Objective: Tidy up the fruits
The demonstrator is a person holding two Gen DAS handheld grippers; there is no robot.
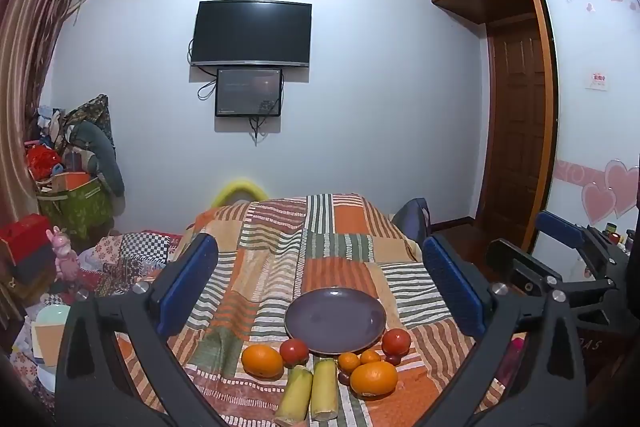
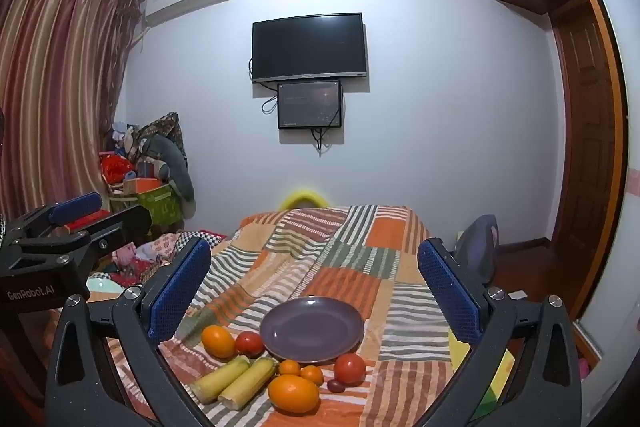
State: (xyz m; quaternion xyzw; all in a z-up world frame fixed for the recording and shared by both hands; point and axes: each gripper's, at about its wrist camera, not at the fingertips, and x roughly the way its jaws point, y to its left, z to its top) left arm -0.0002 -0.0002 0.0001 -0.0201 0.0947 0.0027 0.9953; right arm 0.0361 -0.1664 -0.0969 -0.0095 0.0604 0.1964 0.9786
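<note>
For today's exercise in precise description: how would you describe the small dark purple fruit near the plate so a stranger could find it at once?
Start at the round grey-purple plate on the striped patchwork cloth. At its near right edge sits a red tomato. The small dark purple fruit lies just in front of that tomato, the darkest piece and far smaller than the orange fruits beside it.
</note>
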